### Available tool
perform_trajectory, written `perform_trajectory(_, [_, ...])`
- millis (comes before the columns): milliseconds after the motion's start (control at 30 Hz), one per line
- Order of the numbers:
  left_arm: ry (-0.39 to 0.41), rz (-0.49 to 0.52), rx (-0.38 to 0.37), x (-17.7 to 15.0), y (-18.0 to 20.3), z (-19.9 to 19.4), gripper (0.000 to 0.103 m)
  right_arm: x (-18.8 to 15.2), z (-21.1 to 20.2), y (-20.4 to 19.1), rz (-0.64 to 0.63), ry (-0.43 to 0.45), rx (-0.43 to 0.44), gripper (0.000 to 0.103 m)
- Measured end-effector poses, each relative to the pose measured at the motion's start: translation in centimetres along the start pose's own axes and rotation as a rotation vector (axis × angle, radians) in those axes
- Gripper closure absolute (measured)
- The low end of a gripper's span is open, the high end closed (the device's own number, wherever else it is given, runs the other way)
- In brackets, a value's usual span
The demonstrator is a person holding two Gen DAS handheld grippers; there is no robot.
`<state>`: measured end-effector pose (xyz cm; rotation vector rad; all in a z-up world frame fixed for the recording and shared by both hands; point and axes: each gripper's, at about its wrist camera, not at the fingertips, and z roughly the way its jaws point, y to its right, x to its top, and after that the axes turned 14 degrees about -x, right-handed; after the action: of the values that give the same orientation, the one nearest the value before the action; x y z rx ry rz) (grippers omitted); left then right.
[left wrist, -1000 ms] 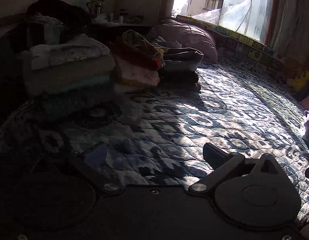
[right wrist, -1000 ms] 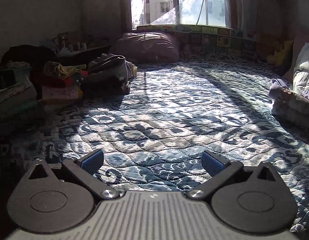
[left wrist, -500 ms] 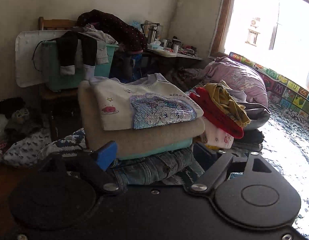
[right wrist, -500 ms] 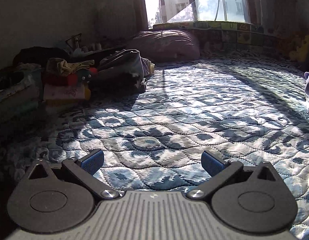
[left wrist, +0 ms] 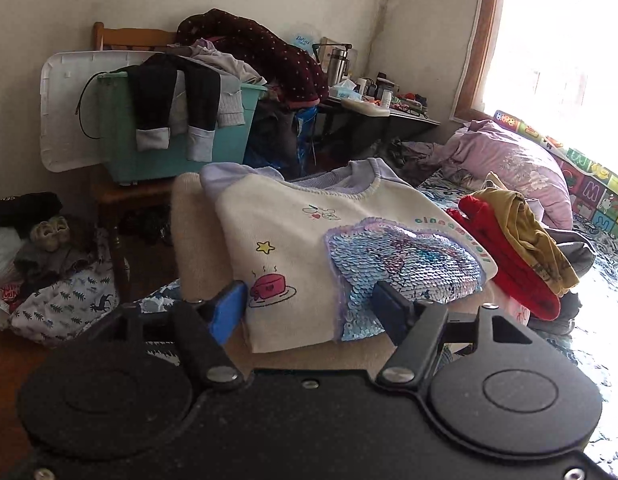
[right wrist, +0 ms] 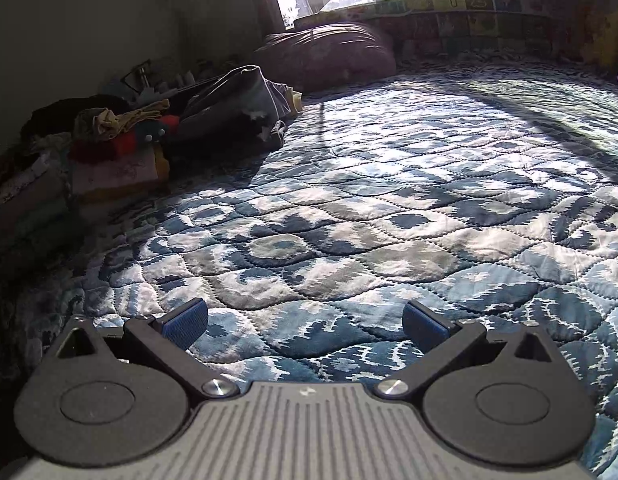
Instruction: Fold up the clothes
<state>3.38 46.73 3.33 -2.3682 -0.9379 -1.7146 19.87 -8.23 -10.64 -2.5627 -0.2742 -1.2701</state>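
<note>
Sweatshirt [left wrist: 309,248], cream with a sequin patch, is seen folded on top of a stack of folded clothes at the edge of the bed [right wrist: 369,208]. The left gripper [left wrist: 309,312] is held wide apart just in front of it, gripping nothing. The right gripper [right wrist: 305,324] is likewise spread wide and empty over the blue quilted bed cover.

A folded cream sweatshirt [left wrist: 309,248] with a sequin patch is lying flat atop a beige folded stack, just ahead of the left gripper [left wrist: 309,312], its near edge sitting between the spread fingers.
</note>
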Motion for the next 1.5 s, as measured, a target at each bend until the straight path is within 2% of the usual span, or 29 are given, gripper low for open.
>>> perform_trajectory(33, [-0.004, 0.001, 0.001, -0.1, -0.1, 0.2, 0.048, 0.0, 0.1, 0.0, 0.001, -0.003, 0.001, 0.001])
perform_trajectory(100, [-0.009, 0.023, 0.002, 0.0, 0.1, 0.2, 0.071, -0.1, 0.4, 0.1, 0.008, -0.013, 0.003, 0.001])
perform_trajectory(167, [-0.015, 0.039, 0.023, 0.4, 0.4, 0.3, 0.088, -0.2, 0.4, 0.3, 0.020, -0.017, 0.006, 0.001])
perform_trajectory(200, [-0.017, 0.045, 0.027, 0.7, 0.6, 0.3, 0.092, -0.2, 0.4, 0.4, 0.026, -0.017, 0.007, 0.001])
perform_trajectory(300, [-0.015, 0.090, 0.025, 1.4, 1.9, -0.3, 0.096, 0.0, -0.1, 0.7, 0.035, -0.006, 0.010, 0.001])
perform_trajectory(433, [0.035, 0.131, -0.043, 3.1, 4.8, -2.5, 0.096, 0.3, -1.1, 1.4, 0.051, 0.014, 0.016, 0.001])
perform_trajectory(667, [0.130, 0.233, -0.217, 6.4, 12.9, -7.9, 0.097, 0.6, -3.1, 3.7, 0.097, 0.047, 0.010, 0.001])
perform_trajectory(800, [0.135, 0.243, -0.345, 6.8, 17.1, -10.1, 0.097, 0.7, -4.8, 5.9, 0.140, 0.067, 0.000, 0.001])
perform_trajectory(933, [0.091, 0.229, -0.488, 5.5, 21.4, -10.9, 0.097, 0.6, -6.5, 8.5, 0.189, 0.079, -0.017, 0.001])
perform_trajectory(1067, [0.005, 0.203, -0.634, 2.9, 26.0, -10.0, 0.097, 0.4, -7.9, 11.4, 0.242, 0.089, -0.024, 0.001])
perform_trajectory(1300, [-0.163, 0.246, -0.836, -2.8, 36.2, -7.1, 0.097, 0.2, -8.8, 16.0, 0.410, 0.096, 0.076, 0.001])
perform_trajectory(1400, [-0.208, 0.265, -0.875, -4.5, 40.2, -5.3, 0.097, 0.4, -8.3, 17.8, 0.489, 0.098, 0.123, 0.002])
perform_trajectory(1500, [-0.239, 0.304, -0.888, -5.0, 44.9, -2.0, 0.097, 0.8, -7.3, 19.1, 0.521, 0.099, 0.129, 0.005])
